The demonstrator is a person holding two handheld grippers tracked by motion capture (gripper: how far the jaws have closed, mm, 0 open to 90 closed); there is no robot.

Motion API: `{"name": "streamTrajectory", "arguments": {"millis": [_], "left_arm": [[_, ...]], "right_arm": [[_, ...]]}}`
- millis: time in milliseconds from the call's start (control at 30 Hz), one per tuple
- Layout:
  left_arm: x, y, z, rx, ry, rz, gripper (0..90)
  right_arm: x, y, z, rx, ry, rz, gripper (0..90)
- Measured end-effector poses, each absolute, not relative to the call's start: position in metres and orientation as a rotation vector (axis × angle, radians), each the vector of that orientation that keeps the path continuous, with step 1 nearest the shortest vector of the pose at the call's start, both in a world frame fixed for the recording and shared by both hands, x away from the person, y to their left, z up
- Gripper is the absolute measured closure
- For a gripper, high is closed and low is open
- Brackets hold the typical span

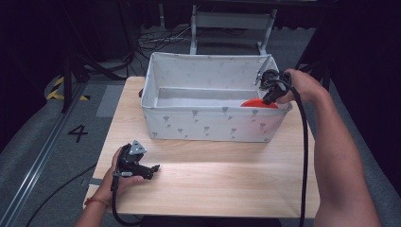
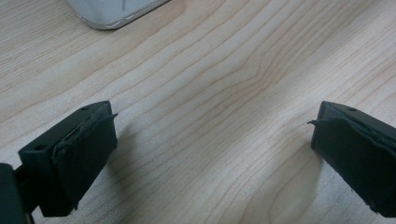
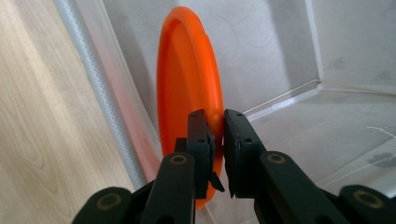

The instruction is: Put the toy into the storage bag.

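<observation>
Right gripper [image 3: 218,140] clamped on the rim of a round orange plastic plate [image 3: 187,79].
The plate stands on edge inside the white fabric storage box [image 1: 208,125], at its right end; the right hand [image 1: 300,85] reaches over that wall. The left gripper [image 2: 212,149] rests on the pale wooden table [image 1: 213,182], jaws wide apart, holding nothing.

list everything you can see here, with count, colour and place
plate: 1, orange, on edge inside the bin at its right end, rim pinched
bin: 1, white fabric with grey print, far half of the table
table: 1, light wood, under it all
left gripper: 1, black, open above bare table, near left
right gripper: 1, black, shut on the plate rim
forearms: 2, come in from the bottom edge
</observation>
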State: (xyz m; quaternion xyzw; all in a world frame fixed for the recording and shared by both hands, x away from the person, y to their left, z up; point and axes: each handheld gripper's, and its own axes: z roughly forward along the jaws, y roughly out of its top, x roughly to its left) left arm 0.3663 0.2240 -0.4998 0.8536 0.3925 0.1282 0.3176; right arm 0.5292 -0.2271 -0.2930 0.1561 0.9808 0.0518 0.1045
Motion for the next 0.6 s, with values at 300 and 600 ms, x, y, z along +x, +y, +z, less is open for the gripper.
{"name": "streamTrajectory", "arguments": {"millis": [300, 600], "left_arm": [[0.366, 0.224, -0.5, 2.246, 1.033, 0.337, 0.7], [0.366, 0.224, -0.5, 2.246, 1.033, 0.337, 0.6]], "right_arm": [[0.526, -0.229, -0.289, 0.46, 2.892, 0.198, 82.6], [0.521, -0.234, -0.282, 0.47, 2.865, 0.274, 79.4]]}}
